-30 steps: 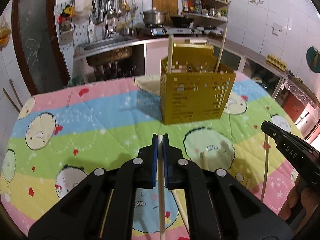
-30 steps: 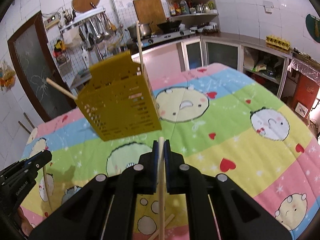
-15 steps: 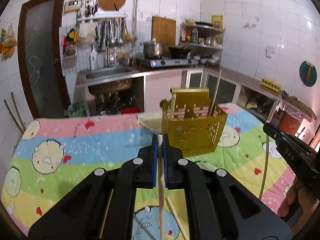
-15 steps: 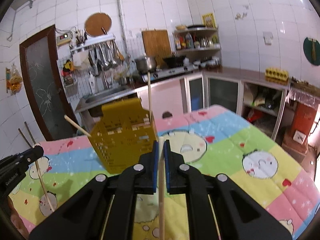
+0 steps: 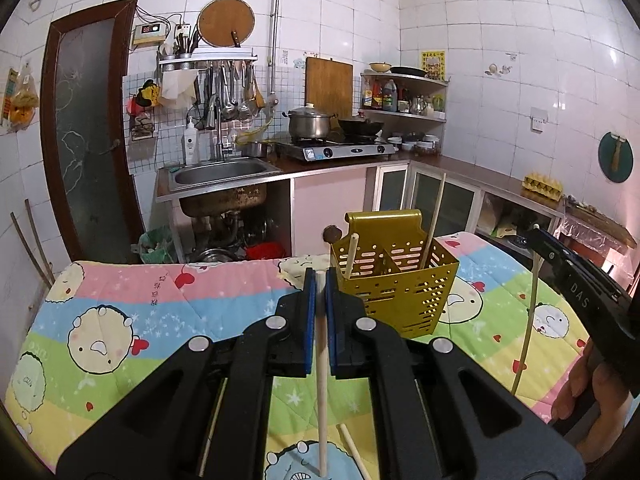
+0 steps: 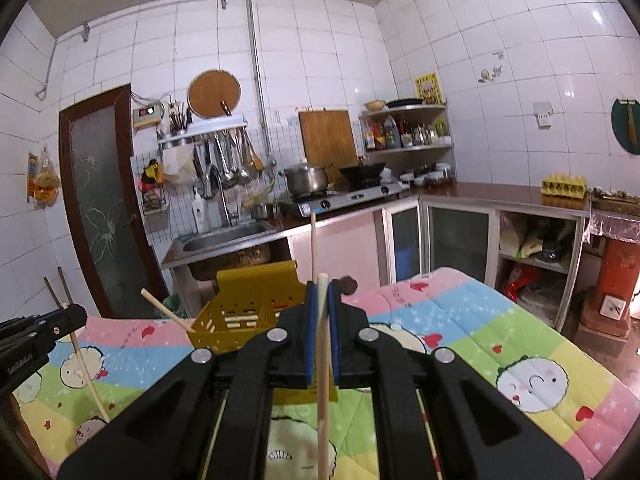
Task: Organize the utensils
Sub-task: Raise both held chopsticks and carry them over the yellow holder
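Both grippers have risen: left gripper [image 5: 320, 276] and right gripper [image 6: 323, 282] each clench a chopstick [image 5: 321, 380] upright between their pads, above the quilt's [image 5: 160, 304] near edge, short of the yellow utensil holder [image 5: 396, 292].

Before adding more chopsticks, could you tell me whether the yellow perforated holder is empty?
Not empty: the yellow perforated utensil holder already has two wooden chopsticks leaning inside it.

A steel pot [image 5: 309, 123] sits on the stove [image 5: 336, 149].
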`<state>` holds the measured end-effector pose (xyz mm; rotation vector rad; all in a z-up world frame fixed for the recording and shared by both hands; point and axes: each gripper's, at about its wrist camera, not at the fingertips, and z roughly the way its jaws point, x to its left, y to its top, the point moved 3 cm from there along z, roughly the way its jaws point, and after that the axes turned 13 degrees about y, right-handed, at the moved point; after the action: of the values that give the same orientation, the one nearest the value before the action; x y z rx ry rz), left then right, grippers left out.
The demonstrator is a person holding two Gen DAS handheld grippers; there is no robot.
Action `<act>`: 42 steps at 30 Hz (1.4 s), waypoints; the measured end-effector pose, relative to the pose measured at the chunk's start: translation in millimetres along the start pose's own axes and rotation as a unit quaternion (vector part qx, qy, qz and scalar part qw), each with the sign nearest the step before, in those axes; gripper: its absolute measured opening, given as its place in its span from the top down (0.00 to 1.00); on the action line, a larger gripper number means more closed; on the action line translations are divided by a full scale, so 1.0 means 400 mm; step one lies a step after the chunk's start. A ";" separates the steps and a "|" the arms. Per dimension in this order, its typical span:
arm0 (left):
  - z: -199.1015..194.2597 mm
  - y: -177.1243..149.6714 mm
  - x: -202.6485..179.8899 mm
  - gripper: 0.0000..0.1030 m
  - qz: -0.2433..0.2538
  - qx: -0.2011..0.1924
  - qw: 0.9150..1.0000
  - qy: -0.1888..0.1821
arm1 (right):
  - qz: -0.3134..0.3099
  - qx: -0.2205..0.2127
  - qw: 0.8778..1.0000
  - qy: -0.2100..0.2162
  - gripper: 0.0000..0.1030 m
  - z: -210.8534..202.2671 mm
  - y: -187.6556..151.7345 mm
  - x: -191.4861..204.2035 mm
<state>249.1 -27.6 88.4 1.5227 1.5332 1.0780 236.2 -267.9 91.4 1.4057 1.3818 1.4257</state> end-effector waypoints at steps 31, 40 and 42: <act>-0.023 0.286 -0.046 0.97 -0.035 -0.119 0.991 -0.041 | -0.032 -0.129 0.990 0.040 0.94 0.106 0.247 0.049; 0.029 0.378 -0.103 0.97 -0.051 -0.176 0.982 -0.035 | -0.039 -0.168 0.984 0.047 0.94 0.219 0.319 0.072; 0.057 0.372 -0.117 0.97 -0.047 -0.180 0.982 -0.028 | -0.041 -0.167 0.984 0.042 0.94 0.247 0.317 0.066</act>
<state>332.3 -79.0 212.2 1.2098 1.2754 1.1747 352.0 -245.9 203.9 1.0715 1.1698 1.5916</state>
